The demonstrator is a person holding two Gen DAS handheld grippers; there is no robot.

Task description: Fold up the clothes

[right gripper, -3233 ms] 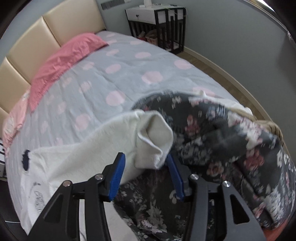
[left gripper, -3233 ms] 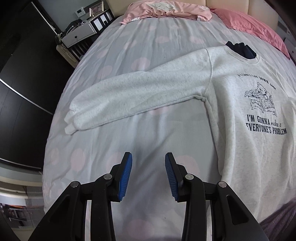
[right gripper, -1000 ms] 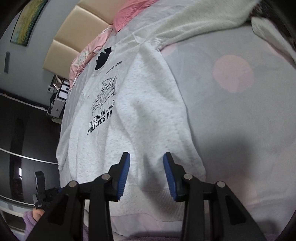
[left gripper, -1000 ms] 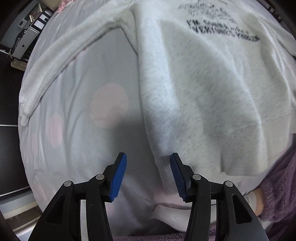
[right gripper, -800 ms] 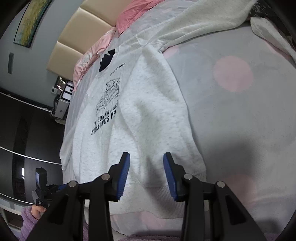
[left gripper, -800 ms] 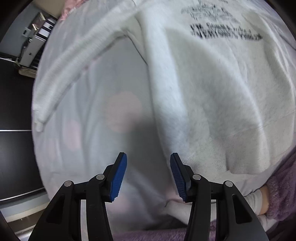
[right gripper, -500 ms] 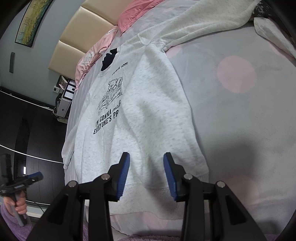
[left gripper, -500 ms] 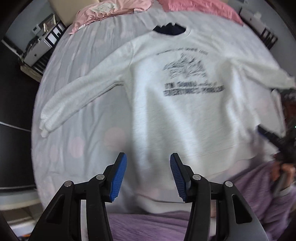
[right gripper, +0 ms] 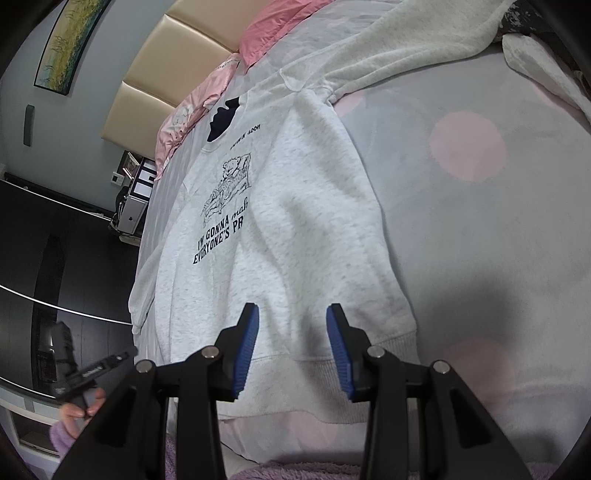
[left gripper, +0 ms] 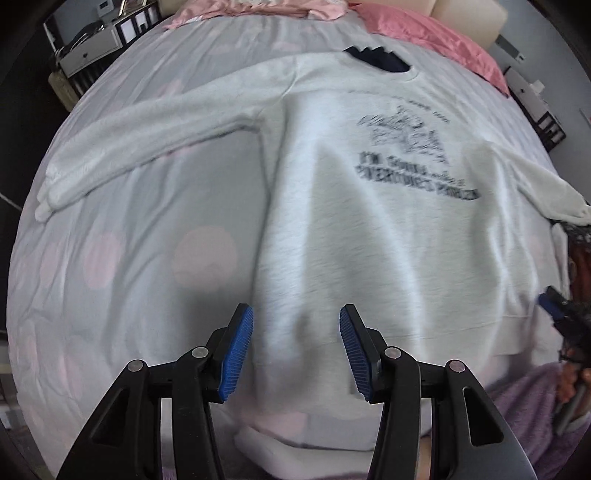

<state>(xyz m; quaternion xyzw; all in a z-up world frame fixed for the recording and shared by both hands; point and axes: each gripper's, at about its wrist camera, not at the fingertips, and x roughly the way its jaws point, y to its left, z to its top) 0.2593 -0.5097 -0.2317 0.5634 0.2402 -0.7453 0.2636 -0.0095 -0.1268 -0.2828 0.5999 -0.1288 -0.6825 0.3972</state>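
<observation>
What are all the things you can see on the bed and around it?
Sweatshirt: one, light grey with dark print, spread flat on the bed, sleeves out.
Bedspread: one, grey with pink dots, under the sweatshirt.
Pillows: pink, at the head of the bed.
Headboard: one, beige, padded.
Painting: one, yellow-green, on the wall.
Floral cloth: dark, at the bed's right edge.
Nightstand: one, white, left of the bed.
Left gripper: jaws open, over the hem.
Right gripper: jaws open, over the hem.
</observation>
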